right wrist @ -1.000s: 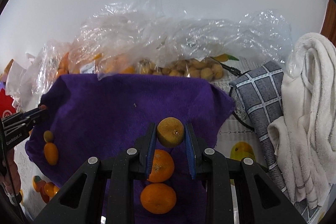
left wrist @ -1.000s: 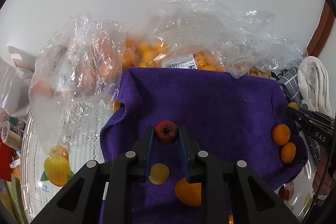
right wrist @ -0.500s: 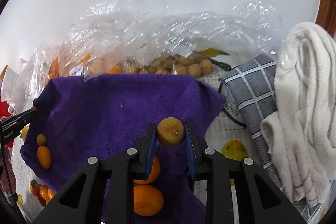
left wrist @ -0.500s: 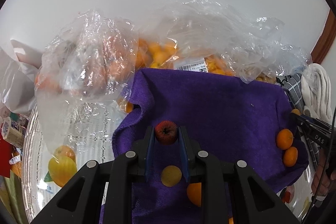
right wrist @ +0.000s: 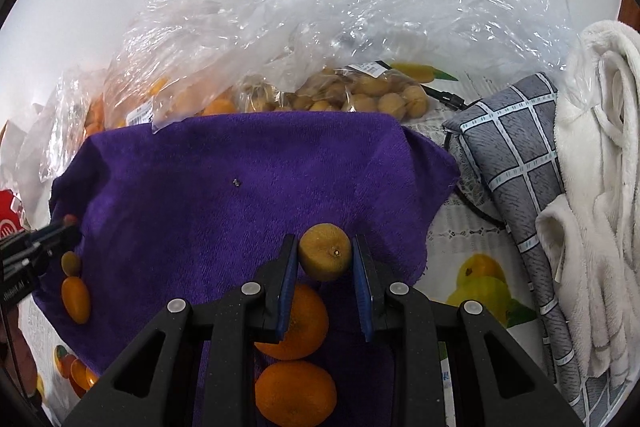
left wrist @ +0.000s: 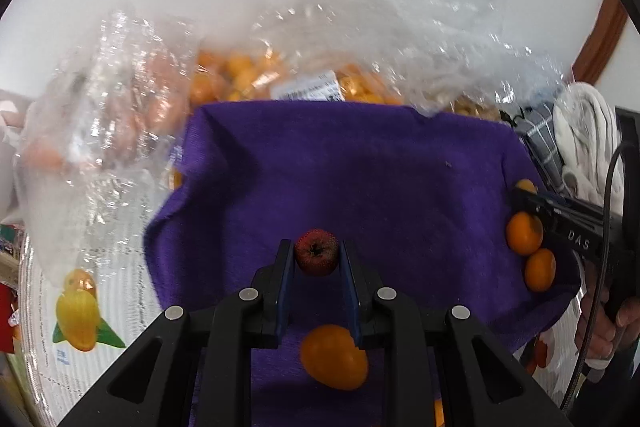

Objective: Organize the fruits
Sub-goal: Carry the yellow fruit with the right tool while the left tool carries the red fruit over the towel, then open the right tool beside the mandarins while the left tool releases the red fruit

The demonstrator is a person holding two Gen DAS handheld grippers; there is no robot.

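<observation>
A small red fruit (left wrist: 316, 251) and a dull yellow-green citrus (right wrist: 325, 251), each clamped above the purple towel (right wrist: 240, 187).

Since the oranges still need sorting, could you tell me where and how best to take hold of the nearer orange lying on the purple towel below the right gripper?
Grip the orange across its widest middle, coming from straight above. It is round and lies free on the purple towel, but the second orange touches its far side, so set the fingers left and right.

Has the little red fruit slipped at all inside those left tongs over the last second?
No. The red fruit sits pinched at the same spot between the tips of the left tongs, while the purple towel beneath has shifted in the view.
</observation>
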